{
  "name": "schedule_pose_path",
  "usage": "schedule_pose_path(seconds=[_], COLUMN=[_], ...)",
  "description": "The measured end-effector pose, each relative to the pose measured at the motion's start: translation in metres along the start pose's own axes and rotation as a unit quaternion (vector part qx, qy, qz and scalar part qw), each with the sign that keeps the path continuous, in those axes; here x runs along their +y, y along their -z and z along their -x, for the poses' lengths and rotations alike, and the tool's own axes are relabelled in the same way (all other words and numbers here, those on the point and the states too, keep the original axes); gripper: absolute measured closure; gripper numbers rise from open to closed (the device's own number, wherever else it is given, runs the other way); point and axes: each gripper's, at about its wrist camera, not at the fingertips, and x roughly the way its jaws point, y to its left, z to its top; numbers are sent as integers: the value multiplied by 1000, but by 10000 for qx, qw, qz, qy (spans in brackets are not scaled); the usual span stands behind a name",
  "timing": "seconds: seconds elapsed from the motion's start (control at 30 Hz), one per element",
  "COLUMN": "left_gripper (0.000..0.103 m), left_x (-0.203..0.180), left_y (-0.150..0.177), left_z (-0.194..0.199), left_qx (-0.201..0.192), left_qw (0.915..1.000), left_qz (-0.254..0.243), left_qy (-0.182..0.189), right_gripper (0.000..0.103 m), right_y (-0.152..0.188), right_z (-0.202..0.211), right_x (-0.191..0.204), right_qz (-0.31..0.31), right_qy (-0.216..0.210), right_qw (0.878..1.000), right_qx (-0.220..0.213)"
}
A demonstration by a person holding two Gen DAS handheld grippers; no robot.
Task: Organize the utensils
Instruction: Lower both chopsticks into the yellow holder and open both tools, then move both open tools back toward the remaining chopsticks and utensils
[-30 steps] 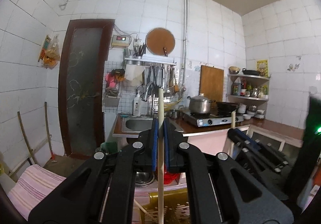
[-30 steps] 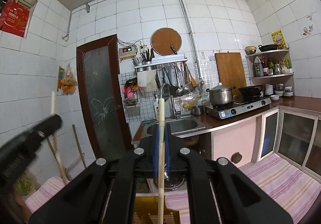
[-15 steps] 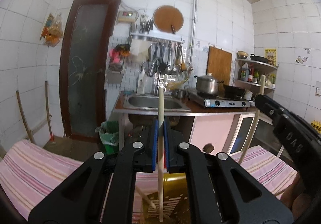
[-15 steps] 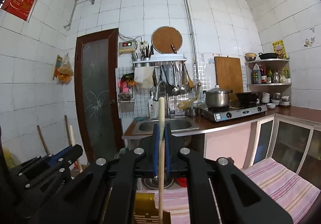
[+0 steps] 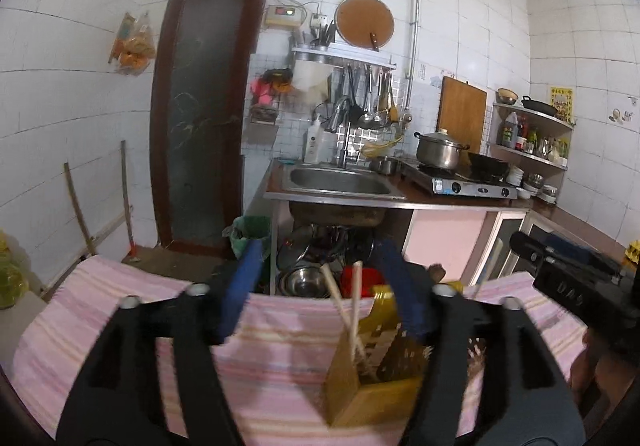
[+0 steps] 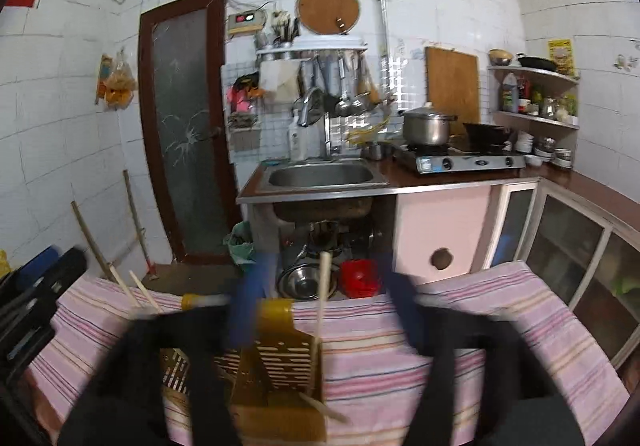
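Yellow slotted plastic utensil holder [image 5: 372, 370] on the pink striped tabletop [image 5: 120, 326] already holds wooden chopsticks [image 5: 352, 310]. Left gripper [image 5: 320, 286] and right gripper [image 6: 320, 298] hover with jaws open, empty. More utensils aren't visible.

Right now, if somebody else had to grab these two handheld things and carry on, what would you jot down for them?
Left tool: open, holding nothing.
Right tool: open, holding nothing, blurred in its own view.
Chopsticks: two stand in the yellow slotted holder in the left view; the right view shows one upright in the holder and one more lying low at its front.
The holder sits on the pink striped cloth.
Done: both tools have let go of the chopsticks they carried.
Left: I see no other loose utensils on the cloth; check around before stopping.
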Motion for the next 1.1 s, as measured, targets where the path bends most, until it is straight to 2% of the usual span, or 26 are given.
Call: schedule_pose_path(seconds=[0.1, 0.13, 0.17, 0.3, 0.4, 0.6, 1.1], left_gripper=[12, 7, 5, 5, 5, 5, 5], left_x=[9, 11, 14, 25, 34, 45, 50], left_y=[1, 2, 3, 11, 20, 48, 123], left_z=[35, 43, 52, 88, 105, 134, 128], left_qx=[-22, -21, -11, 120, 305, 387, 969], left_qw=[9999, 9999, 9999, 9997, 9993, 9983, 9925], left_qz=[-108, -123, -140, -130, -73, -168, -275], left_qy=[-84, -97, -99, -176, -210, -414, -692], right_gripper=[31, 26, 21, 12, 12, 12, 12], right_y=[-2, -1, 1, 15, 29, 67, 156], right_z=[22, 30, 38, 69, 87, 115, 115], right_x=[-4, -6, -7, -14, -21, -30, -29], right_qz=[145, 167, 184, 231, 123, -47, 4], right_qy=[101, 107, 123, 278, 253, 218, 272], right_qw=[9998, 9998, 9997, 9993, 9995, 9993, 9956], right_qx=[67, 97, 95, 71, 160, 310, 897])
